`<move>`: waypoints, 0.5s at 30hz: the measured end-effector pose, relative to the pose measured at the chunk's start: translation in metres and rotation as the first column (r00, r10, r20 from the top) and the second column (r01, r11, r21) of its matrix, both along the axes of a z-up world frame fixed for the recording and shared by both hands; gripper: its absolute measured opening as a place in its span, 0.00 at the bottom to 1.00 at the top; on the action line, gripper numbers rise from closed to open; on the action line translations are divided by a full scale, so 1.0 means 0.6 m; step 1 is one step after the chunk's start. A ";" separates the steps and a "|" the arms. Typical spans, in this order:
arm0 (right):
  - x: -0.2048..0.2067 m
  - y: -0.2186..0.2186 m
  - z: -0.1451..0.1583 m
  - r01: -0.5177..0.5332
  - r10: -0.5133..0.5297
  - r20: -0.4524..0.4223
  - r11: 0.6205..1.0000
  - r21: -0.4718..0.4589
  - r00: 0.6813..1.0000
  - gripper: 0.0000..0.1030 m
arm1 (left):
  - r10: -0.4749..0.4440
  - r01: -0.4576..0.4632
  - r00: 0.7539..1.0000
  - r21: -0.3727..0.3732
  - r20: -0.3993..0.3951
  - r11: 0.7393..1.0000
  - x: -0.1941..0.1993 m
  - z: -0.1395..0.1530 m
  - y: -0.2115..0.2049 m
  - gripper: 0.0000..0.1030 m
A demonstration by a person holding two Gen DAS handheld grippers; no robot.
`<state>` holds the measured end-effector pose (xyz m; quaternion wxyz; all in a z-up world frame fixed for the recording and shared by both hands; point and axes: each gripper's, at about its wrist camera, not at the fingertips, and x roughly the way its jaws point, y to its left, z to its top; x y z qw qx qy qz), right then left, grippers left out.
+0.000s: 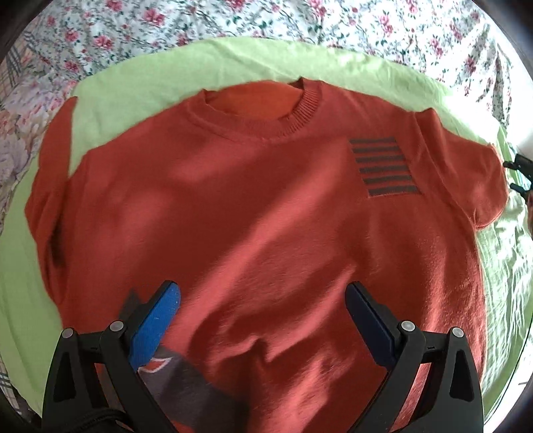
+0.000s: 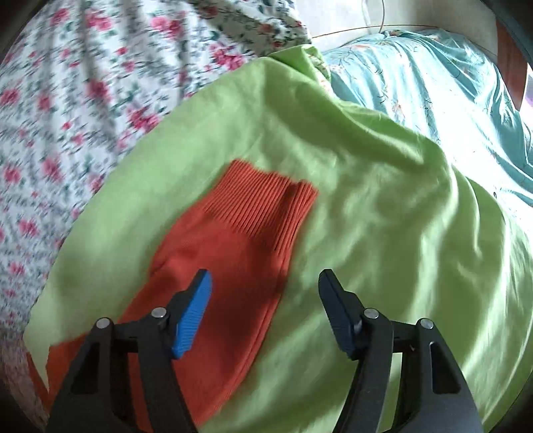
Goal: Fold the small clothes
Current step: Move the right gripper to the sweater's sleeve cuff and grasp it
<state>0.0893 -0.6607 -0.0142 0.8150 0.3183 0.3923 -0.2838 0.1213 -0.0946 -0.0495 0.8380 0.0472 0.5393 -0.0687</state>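
An orange-red knit sweater [image 1: 266, 206] lies flat, front up, on a light green cloth [image 1: 140, 86]. It has a ribbed round collar [image 1: 266, 113] and a patch of dark grey stripes [image 1: 383, 166] on the chest. My left gripper [image 1: 263, 293] is open and empty, hovering over the sweater's lower body. My right gripper [image 2: 265, 283] is open and empty, over the sweater's sleeve [image 2: 226, 266], whose ribbed cuff [image 2: 266, 200] lies ahead of the fingers. The right gripper's tips also show in the left wrist view [image 1: 514, 175], beside the sweater's right sleeve.
The green cloth [image 2: 383, 200] covers a bed with a floral sheet [image 1: 200, 23] behind and left. A turquoise quilt [image 2: 433, 76] lies at the right wrist view's upper right. A dark grey patch [image 1: 186, 376] lies at the sweater's hem by my left finger.
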 end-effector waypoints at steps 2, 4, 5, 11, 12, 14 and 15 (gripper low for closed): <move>0.011 -0.035 -0.011 0.021 -0.021 0.009 1.000 0.013 1.000 0.61 | -0.003 0.003 1.000 -0.002 -0.010 1.000 0.010 -0.006 -0.017 0.97; 0.020 -0.054 -0.021 0.021 -0.022 0.031 0.999 0.036 0.999 0.49 | -0.005 0.005 1.000 -0.010 -0.013 1.000 0.020 -0.008 -0.027 0.97; 0.026 -0.060 -0.024 0.014 -0.015 0.030 0.999 0.032 0.999 0.33 | -0.007 0.007 1.000 -0.014 -0.014 1.000 0.026 -0.009 -0.034 0.97; 0.026 -0.028 0.014 -0.056 0.051 0.105 0.997 0.043 0.993 0.09 | -0.017 0.018 1.000 -0.045 0.003 0.999 0.050 -0.006 -0.046 0.97; 0.021 -0.007 0.032 -0.087 0.081 0.132 0.995 0.040 0.988 0.09 | -0.017 0.017 1.000 -0.049 0.006 0.999 0.052 -0.005 -0.043 0.97; 0.014 0.041 0.063 -0.147 0.138 0.177 0.988 0.039 0.975 0.09 | -0.015 0.015 1.000 -0.057 0.009 0.998 0.057 -0.005 -0.035 0.97; 0.011 0.073 0.079 -0.184 0.172 0.204 0.982 0.046 0.964 0.09 | -0.013 0.013 1.000 -0.063 0.007 0.998 0.059 -0.005 -0.029 0.97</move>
